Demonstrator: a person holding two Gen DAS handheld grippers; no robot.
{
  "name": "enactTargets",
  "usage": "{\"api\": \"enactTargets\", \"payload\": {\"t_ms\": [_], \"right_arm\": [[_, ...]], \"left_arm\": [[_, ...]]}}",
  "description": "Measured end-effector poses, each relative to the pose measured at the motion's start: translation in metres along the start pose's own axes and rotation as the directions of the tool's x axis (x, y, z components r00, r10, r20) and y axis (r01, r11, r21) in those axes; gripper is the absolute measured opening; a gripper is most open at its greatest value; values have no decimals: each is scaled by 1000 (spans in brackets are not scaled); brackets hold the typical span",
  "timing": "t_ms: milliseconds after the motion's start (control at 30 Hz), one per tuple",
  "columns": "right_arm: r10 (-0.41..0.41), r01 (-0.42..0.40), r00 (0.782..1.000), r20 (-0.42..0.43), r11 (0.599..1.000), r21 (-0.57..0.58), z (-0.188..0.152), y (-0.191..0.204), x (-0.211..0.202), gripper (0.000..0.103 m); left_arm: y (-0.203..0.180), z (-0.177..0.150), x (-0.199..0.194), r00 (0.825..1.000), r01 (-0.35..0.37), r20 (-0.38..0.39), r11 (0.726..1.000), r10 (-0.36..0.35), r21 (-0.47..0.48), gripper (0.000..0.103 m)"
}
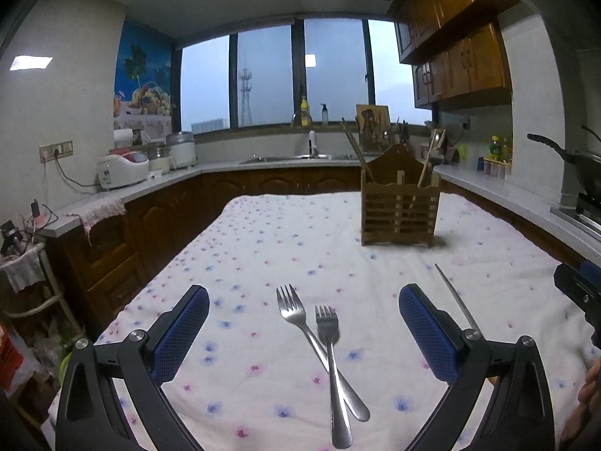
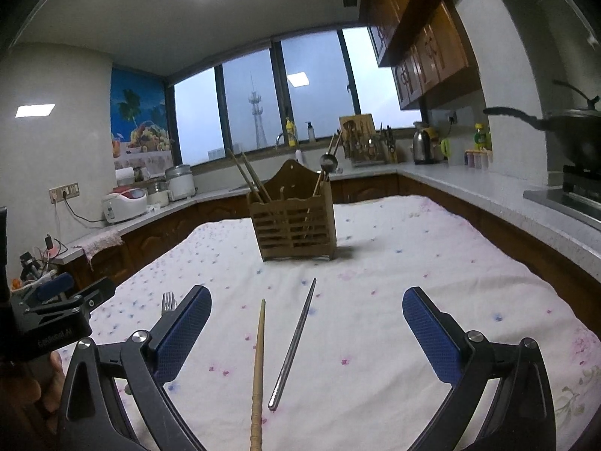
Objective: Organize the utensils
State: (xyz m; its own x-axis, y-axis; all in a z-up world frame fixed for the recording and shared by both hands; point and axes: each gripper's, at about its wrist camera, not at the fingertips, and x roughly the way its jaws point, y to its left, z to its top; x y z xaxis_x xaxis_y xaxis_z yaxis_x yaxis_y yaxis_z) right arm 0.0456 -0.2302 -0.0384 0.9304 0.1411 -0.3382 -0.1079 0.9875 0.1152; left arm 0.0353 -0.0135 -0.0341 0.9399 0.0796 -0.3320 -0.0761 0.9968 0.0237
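Observation:
In the left wrist view, two steel forks, one longer (image 1: 311, 342) and one shorter (image 1: 332, 364), lie crossed on the flowered tablecloth (image 1: 263, 248). My left gripper (image 1: 304, 300) is open above them, its blue pads either side. A metal chopstick (image 1: 456, 298) lies to the right. In the right wrist view, my right gripper (image 2: 306, 300) is open over a wooden chopstick (image 2: 258, 372) and the metal chopstick (image 2: 295, 342). A wooden utensil holder (image 1: 400, 206) (image 2: 295, 221) stands further back, holding chopsticks and a ladle. A fork tip (image 2: 169, 301) shows at left.
The table is covered by the cloth (image 2: 413, 263). Kitchen counters (image 1: 169, 180) surround it, with a rice cooker (image 1: 122, 169), a sink (image 1: 296, 158), a kettle (image 2: 422, 146) and a wok (image 2: 574, 131) on the stove at right. The left gripper body (image 2: 56, 312) shows at the right view's left edge.

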Motion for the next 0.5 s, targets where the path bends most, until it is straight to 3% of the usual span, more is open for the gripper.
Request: {"api": "enactTargets", "payload": {"t_ms": [500], "right_arm": [[-6, 6, 1000, -2, 1000, -1, -2, -1, -1, 103]], "left_arm": [[1, -15, -3, 1000, 3, 9, 1000, -2, -4, 102]]}}
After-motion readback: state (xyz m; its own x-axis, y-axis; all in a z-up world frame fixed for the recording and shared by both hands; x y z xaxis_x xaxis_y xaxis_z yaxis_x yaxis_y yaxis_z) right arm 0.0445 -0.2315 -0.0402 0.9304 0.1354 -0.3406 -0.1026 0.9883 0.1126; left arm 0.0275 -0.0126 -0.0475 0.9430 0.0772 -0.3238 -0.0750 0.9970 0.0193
